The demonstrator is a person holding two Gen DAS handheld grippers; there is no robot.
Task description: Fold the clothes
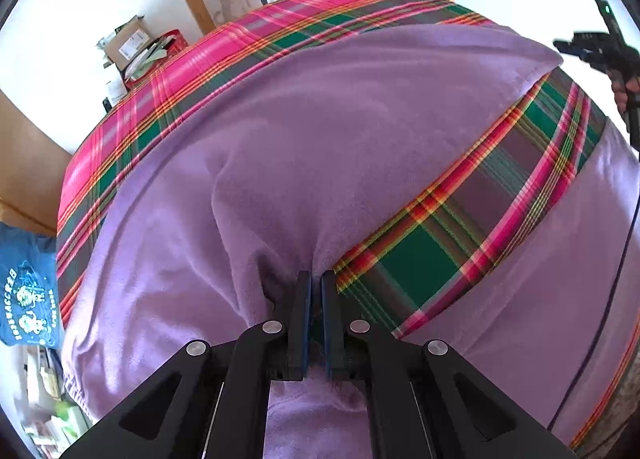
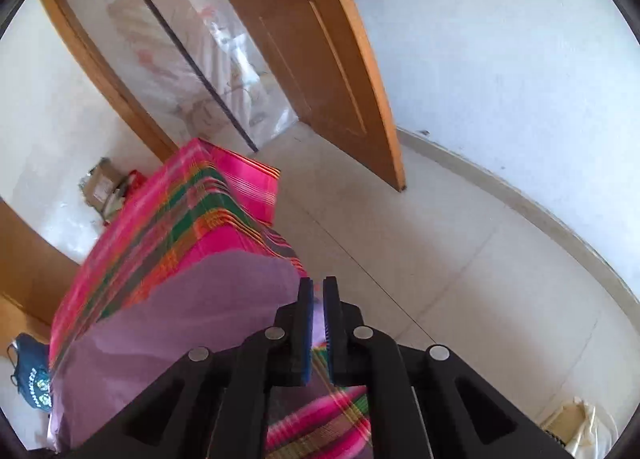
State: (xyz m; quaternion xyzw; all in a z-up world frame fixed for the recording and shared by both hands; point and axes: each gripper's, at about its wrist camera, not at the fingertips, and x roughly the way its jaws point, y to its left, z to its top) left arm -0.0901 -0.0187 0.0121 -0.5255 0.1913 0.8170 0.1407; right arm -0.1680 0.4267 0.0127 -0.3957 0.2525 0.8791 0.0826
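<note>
Your left gripper (image 1: 316,283) is clamped on the purple garment (image 1: 320,131), which lies spread over the plaid-covered worktop (image 1: 168,59). Your right gripper (image 2: 318,291) hangs slightly parted at the garment's corner, pads clear. Past the worktop's far edge — cardboard boxes (image 1: 128,41); left, a blue shirt (image 1: 26,291), print unreadable.

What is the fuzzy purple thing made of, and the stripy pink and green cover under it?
The soft purple garment looks like fleece or a brushed knit: matte, slightly fuzzy, falling in rounded folds. The pink, green and orange plaid cover looks like thin woven cloth, perhaps cotton: flat and smooth, with crisp crossing stripes. Neither can be told for sure by look.
</note>
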